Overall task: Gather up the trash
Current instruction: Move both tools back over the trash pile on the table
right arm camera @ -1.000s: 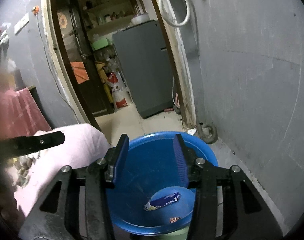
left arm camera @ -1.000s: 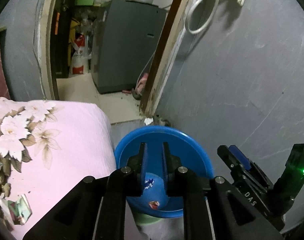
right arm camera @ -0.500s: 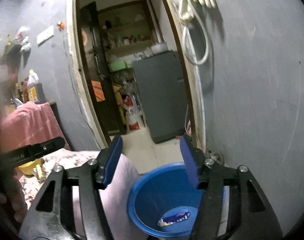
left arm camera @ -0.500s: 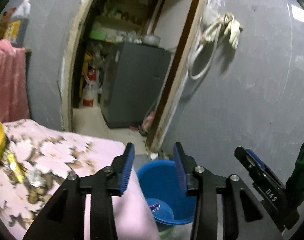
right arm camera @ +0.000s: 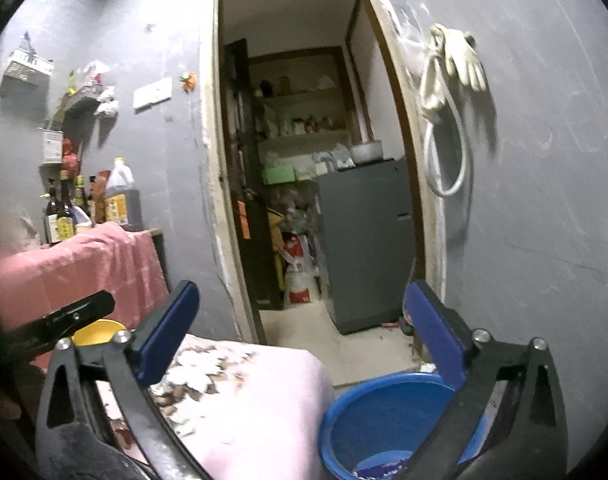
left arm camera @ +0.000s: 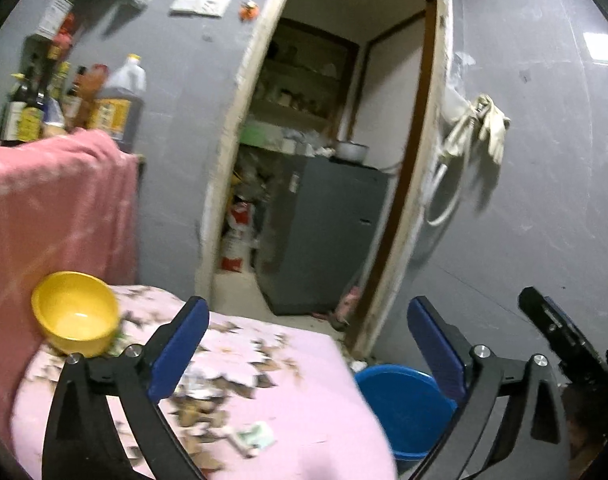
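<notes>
Writing: bottle labels on the shelf at left are too blurred to read; the big jug (left arm camera: 118, 100) has a yellow label, and the dark bottles (right arm camera: 60, 216) next to it have yellow labels too, text illegible. A red-and-white sack (right arm camera: 300, 276) in the back room carries print, also unreadable. The wrapper (right arm camera: 380, 470) at the bottom of the blue bucket (right arm camera: 344, 412) shows white lettering on blue, not legible.

Left gripper (left arm camera: 304, 344): fingers wide apart and opening, nothing btwn them; they frame the pink floral cloth and the doorway. Right gripper (right arm camera: 304, 332): fingers also spread wide and opening, nothing held; seen thru them are the doorway and bucket rim.

Trash: wrapper lies inside the bucket, which stands on the floor just beside the table edge, below the right gripper. More scraps remain on the table (left arm camera: 304, 412), incl. a greenish crumpled wrapper (left arm camera: 256, 436) near the front edge and small brownish bits scattered w/ the floral print; hard to tell scraps from pattern bc of blur.

Around: yellow bowl (left arm camera: 76, 316) sits on the table at left, against a pink towel (left arm camera: 56, 208) draped over a higher shelf. Grey fridge (right arm camera: 364, 244) w/ a pot on top stands past the doorway. A white hose and rubber glove (right arm camera: 460, 60) hang on the grey wall right of the door frame. White switch plate (right arm camera: 152, 92) on the wall at left.

Room: grey walls, pale floor, dim light.
</notes>
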The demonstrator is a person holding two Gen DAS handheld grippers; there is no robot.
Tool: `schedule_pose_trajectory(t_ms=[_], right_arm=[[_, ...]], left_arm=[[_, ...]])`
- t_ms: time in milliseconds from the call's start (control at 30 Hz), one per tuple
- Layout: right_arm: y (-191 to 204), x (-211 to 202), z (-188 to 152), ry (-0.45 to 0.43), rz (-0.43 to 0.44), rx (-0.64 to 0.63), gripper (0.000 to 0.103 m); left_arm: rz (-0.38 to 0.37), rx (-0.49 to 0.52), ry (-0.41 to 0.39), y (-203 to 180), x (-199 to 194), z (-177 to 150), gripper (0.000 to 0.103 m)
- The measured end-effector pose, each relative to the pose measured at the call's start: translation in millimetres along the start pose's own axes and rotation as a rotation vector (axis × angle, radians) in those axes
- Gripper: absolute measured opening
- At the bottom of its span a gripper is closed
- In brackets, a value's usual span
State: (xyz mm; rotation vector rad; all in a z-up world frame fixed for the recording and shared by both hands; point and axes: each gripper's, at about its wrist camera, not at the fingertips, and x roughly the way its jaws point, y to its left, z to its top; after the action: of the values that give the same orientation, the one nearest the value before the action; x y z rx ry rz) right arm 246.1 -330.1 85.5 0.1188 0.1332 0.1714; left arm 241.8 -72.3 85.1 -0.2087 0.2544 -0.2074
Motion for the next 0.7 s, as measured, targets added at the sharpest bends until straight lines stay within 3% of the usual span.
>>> schedule_pose_trajectory(t_ms=[400,700], right_arm=[[76,-15,-10,-0.083,0.085,-0.064,0.103],[118,1,-41,-0.041,0.145,-0.123,0.103]], left_arm=[[0.160,0.000,-0.068,67,-55,-12,0.099],[0.241,0.006,-0.073,105,-72,-35,0.099]])
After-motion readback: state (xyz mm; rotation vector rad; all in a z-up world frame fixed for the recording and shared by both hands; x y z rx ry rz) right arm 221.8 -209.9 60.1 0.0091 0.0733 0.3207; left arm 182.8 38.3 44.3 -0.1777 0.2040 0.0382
